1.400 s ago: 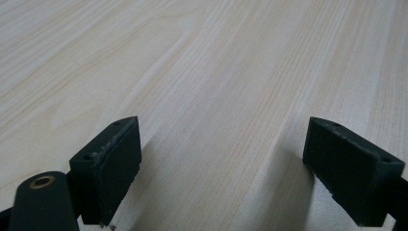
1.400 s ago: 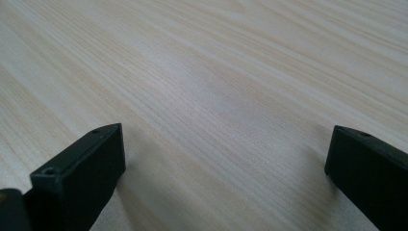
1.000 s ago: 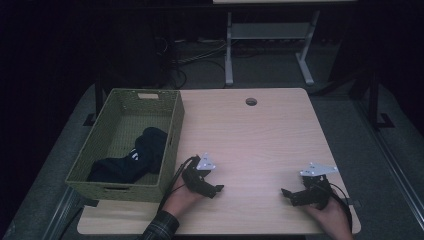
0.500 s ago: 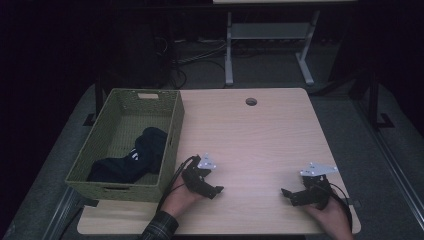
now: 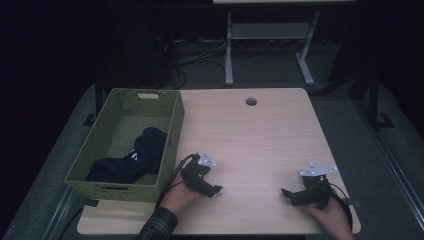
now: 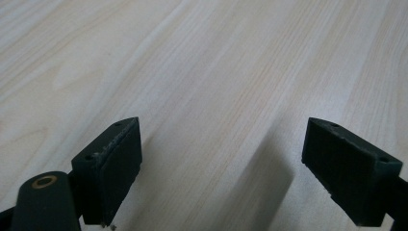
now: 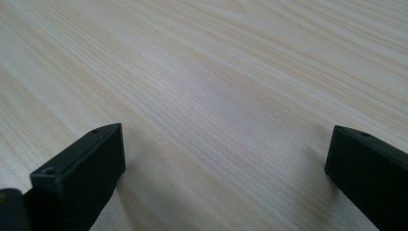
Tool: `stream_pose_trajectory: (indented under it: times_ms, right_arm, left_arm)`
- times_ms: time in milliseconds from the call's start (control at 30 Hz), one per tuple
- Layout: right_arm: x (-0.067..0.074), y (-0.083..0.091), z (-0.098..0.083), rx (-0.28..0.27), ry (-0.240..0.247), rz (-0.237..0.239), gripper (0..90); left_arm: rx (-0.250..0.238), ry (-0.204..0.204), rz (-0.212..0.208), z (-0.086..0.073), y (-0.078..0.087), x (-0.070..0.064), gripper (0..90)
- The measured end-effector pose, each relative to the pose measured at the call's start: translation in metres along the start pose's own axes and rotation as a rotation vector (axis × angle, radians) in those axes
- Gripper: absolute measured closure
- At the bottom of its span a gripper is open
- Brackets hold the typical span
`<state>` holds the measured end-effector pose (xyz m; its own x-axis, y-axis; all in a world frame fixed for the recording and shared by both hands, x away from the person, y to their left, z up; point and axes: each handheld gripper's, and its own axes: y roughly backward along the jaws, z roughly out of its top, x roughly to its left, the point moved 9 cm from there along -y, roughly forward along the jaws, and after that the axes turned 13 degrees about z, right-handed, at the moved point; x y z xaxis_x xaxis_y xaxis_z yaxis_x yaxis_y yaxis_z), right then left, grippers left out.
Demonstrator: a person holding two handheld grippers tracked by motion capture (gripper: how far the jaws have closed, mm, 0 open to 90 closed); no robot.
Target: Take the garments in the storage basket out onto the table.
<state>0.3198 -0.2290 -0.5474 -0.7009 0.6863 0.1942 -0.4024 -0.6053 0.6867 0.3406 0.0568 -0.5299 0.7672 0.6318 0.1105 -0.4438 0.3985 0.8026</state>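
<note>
Both grippers rest low over the pale wooden table [image 5: 250, 135], near its front edge. My left gripper [image 5: 212, 190] lies just right of the green woven basket [image 5: 170, 145], pointing toward the table's middle. In the left gripper view its jaws stand wide apart [image 6: 221, 163] over bare wood, nothing between them. My right gripper [image 5: 287, 194] sits at the front right and points left. Its jaws are also spread wide [image 7: 223, 173] over bare wood. Inside the basket lies a bundle of dark cloth [image 5: 132, 157].
A round cable hole [image 5: 251, 102] is in the table near its far edge. Beyond the table stand a white metal frame [image 5: 270, 45] and cables on the dark floor. The basket takes up the table's left side.
</note>
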Motion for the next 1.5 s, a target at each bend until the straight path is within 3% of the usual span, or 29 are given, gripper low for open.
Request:
stream_pose_trajectory:
  times_ms: [133,367,733,800,1133,1267,1500]
  right_arm:
    - [0.0,0.0,0.0,0.0,0.0,0.001,0.0]
    - [0.0,0.0,0.0,0.001,0.0,0.0,0.0]
    - [0.0,0.0,0.0,0.0,0.0,0.0,0.0]
    - [0.0,0.0,0.0,0.0,0.0,0.0,0.0]
    - [0.0,0.0,0.0,0.001,0.001,0.0,0.1]
    - [0.0,0.0,0.0,0.001,0.0,0.0,0.1]
    - [0.0,0.0,0.0,0.0,0.003,0.0,0.1]
  left_arm:
    - [0.035,-0.033,0.016,0.001,0.001,0.0,13.6]
    - [0.055,0.009,-0.021,0.012,0.01,0.007,13.6]
    - [0.021,0.006,-0.037,0.02,0.022,0.006,13.6]
    - [0.037,-0.013,-0.03,0.02,0.024,0.006,13.6]
    - [0.028,-0.035,-0.044,0.024,0.03,0.006,14.0]
    - [0.014,-0.029,-0.047,0.027,0.032,0.004,14.0]
    - [-0.007,-0.057,-0.056,0.033,0.041,0.005,14.0]
